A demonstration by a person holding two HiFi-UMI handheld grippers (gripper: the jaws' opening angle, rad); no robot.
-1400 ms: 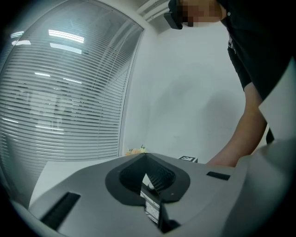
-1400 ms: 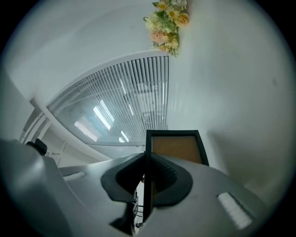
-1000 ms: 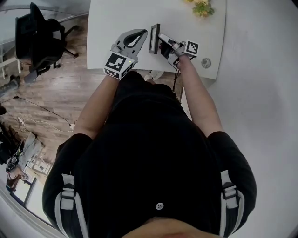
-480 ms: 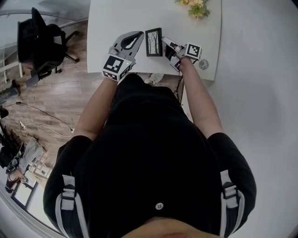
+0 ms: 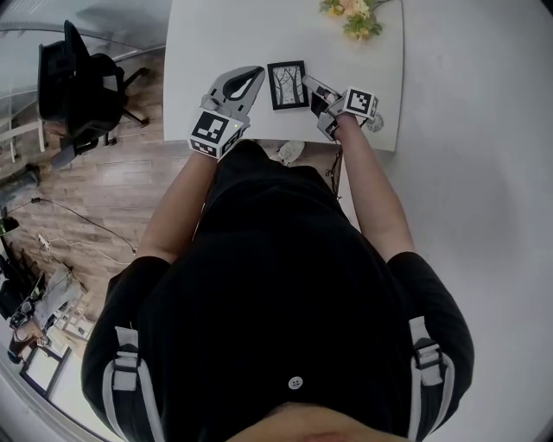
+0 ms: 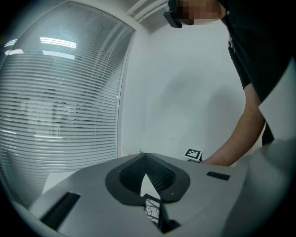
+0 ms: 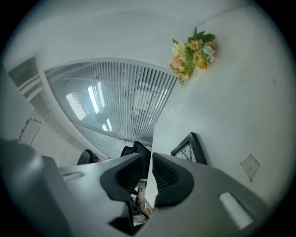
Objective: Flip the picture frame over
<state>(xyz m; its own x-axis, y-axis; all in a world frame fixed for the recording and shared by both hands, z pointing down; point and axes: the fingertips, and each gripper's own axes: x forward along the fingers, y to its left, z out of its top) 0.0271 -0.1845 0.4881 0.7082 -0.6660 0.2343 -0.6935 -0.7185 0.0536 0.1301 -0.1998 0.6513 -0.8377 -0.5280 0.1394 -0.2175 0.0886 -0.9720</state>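
The picture frame (image 5: 287,85), black with a drawing of bare trees, lies picture side up on the white table (image 5: 207,39) near its front edge. My left gripper (image 5: 257,72) is shut and empty, its tips just left of the frame. Through the slit under its jaws the left gripper view shows a strip of the frame (image 6: 152,210). My right gripper (image 5: 312,85) rests at the frame's right edge. In the right gripper view its jaws (image 7: 149,157) stand a narrow slit apart with nothing between them, and the frame (image 7: 189,147) lies beside the right jaw.
A bunch of flowers (image 5: 352,15) lies at the table's far side, also in the right gripper view (image 7: 192,51). A small round object (image 5: 378,122) sits by the right wrist. A black office chair (image 5: 73,78) stands on the wooden floor to the left.
The frame stood on edge between the two grippers a second ago; it has tipped over and now lies picture side up. The right gripper rolled and shifted with it.
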